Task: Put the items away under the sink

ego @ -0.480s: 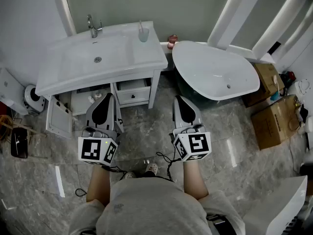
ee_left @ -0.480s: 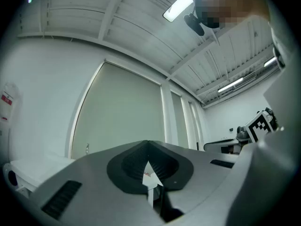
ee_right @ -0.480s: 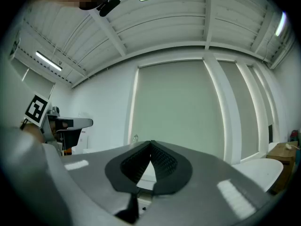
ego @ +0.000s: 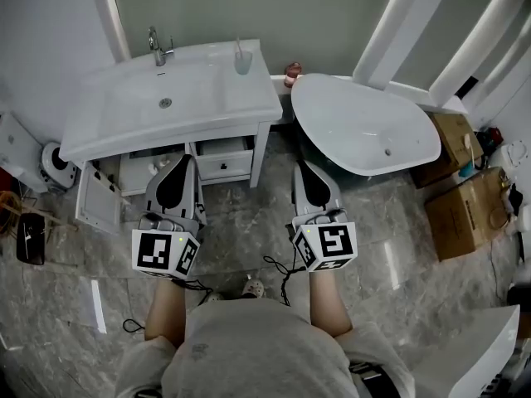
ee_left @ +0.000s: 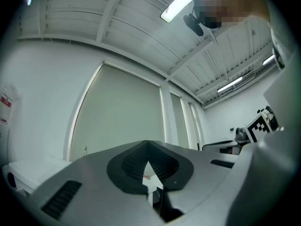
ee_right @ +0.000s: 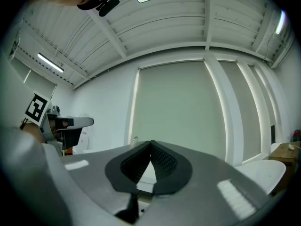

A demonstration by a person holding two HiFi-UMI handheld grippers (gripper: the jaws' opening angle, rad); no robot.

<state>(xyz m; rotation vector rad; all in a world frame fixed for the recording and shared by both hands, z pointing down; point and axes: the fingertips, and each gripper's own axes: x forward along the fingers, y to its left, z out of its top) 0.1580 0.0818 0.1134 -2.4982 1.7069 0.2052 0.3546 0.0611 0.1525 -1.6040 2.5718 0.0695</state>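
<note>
A white sink vanity [ego: 170, 98] stands ahead, its left cabinet door [ego: 98, 207] swung open and small items dim inside. A tumbler with a toothbrush [ego: 242, 57] sits on the counter's right end. A small pink jar [ego: 291, 72] rests on the ledge between sink and tub. My left gripper [ego: 180, 162] is held in front of the vanity, jaws shut and empty. My right gripper [ego: 302, 169] hangs beside the tub, also shut with nothing in it. Both gripper views point up at wall and ceiling; the tips meet at the left gripper [ee_left: 147, 145] and right gripper [ee_right: 151, 144].
A white freestanding bathtub [ego: 365, 127] fills the right. Cardboard boxes [ego: 465, 206] stand at the far right. A small drawer [ego: 224, 160] sits under the counter. A white appliance [ego: 56, 164] and dark object [ego: 29, 239] lie on the left floor. Cables [ego: 278, 276] trail near the person's feet.
The view has shifted very slightly; both grippers hold the same pose and stay shut.
</note>
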